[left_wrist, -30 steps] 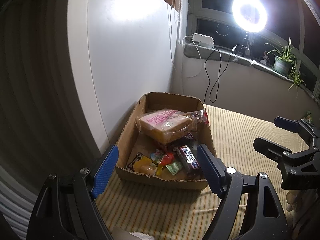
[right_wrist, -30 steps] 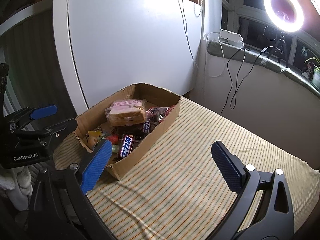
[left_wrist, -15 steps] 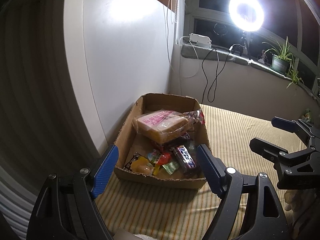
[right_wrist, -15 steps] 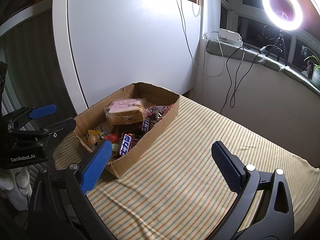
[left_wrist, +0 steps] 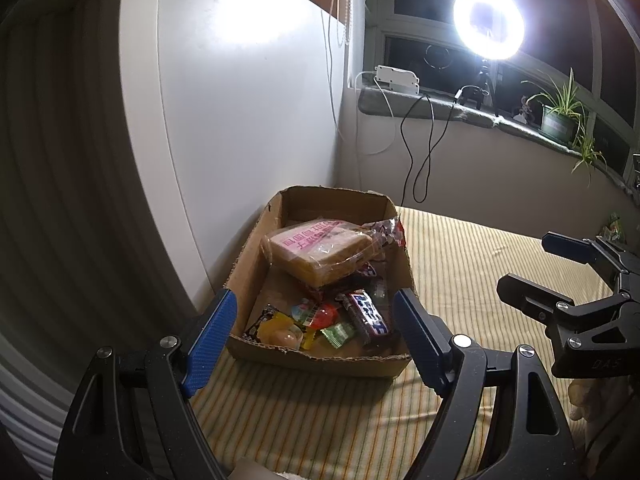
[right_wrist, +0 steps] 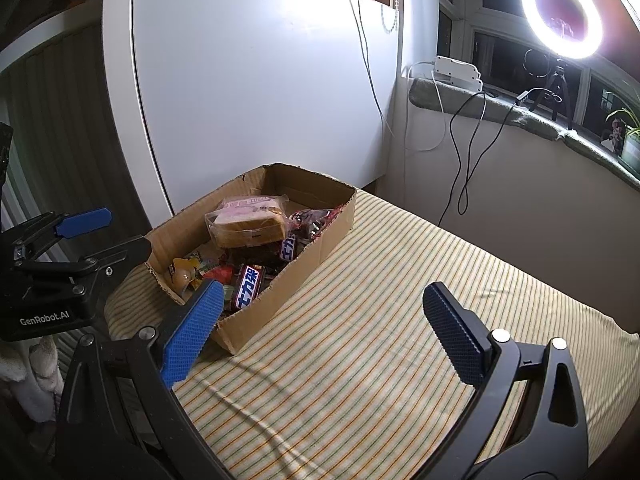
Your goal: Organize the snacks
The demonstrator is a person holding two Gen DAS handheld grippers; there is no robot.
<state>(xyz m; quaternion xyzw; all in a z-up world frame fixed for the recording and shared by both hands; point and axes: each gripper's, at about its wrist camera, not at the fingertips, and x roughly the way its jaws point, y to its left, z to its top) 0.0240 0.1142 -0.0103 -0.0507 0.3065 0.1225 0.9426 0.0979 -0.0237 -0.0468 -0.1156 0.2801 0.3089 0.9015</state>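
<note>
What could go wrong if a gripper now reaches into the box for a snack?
1. The bread lies tilted on top of smaller snacks; pulling one from beneath may tip it.
2. The candy bar sits close against the box wall, so a finger of the left gripper may catch the torn rim.
3. The small candies are crowded, so the open gripper may take several.

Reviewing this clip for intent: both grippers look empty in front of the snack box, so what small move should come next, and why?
Probably ease the left gripper forward and down toward the chocolate bar at the near end of the cardboard box. Both it and the right gripper are open and hold nothing, the left is already lined up with the box, and the bar lies exposed on top.
</note>
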